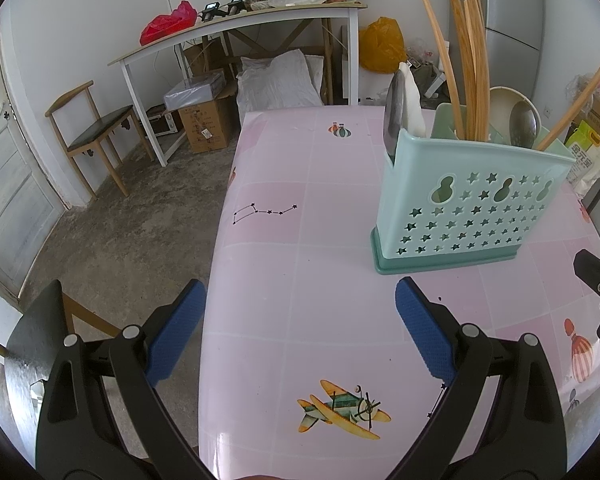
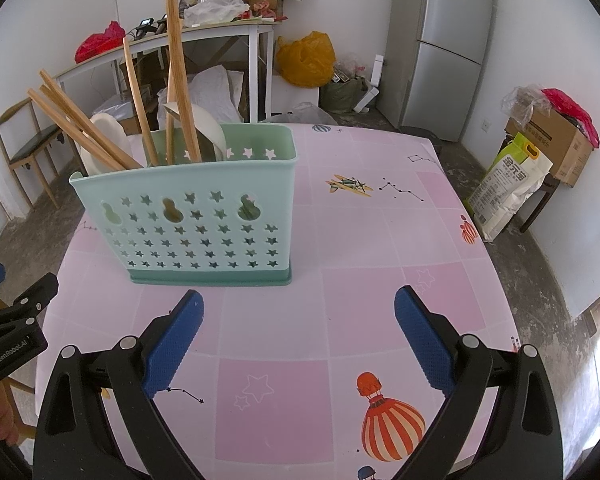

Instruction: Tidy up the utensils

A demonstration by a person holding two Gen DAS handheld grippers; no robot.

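Note:
A mint-green utensil holder [image 1: 464, 208] with star holes stands on the pink table [image 1: 300, 260]; it also shows in the right wrist view [image 2: 196, 216]. It holds several wooden chopsticks [image 1: 470, 68], a metal spoon [image 1: 524, 124], a metal blade-like utensil [image 1: 394, 114] and white spoons [image 2: 210, 128]. My left gripper [image 1: 300, 320] is open and empty over the table's left edge, in front and left of the holder. My right gripper [image 2: 298, 328] is open and empty, just in front and right of the holder.
The table edge drops to a concrete floor on the left [image 1: 120, 240]. A chair [image 1: 92, 136], a white desk [image 1: 236, 24] with clutter, boxes, bags and a fridge [image 2: 444, 40] stand around the room. The other gripper's tip shows at the frame edge [image 2: 16, 312].

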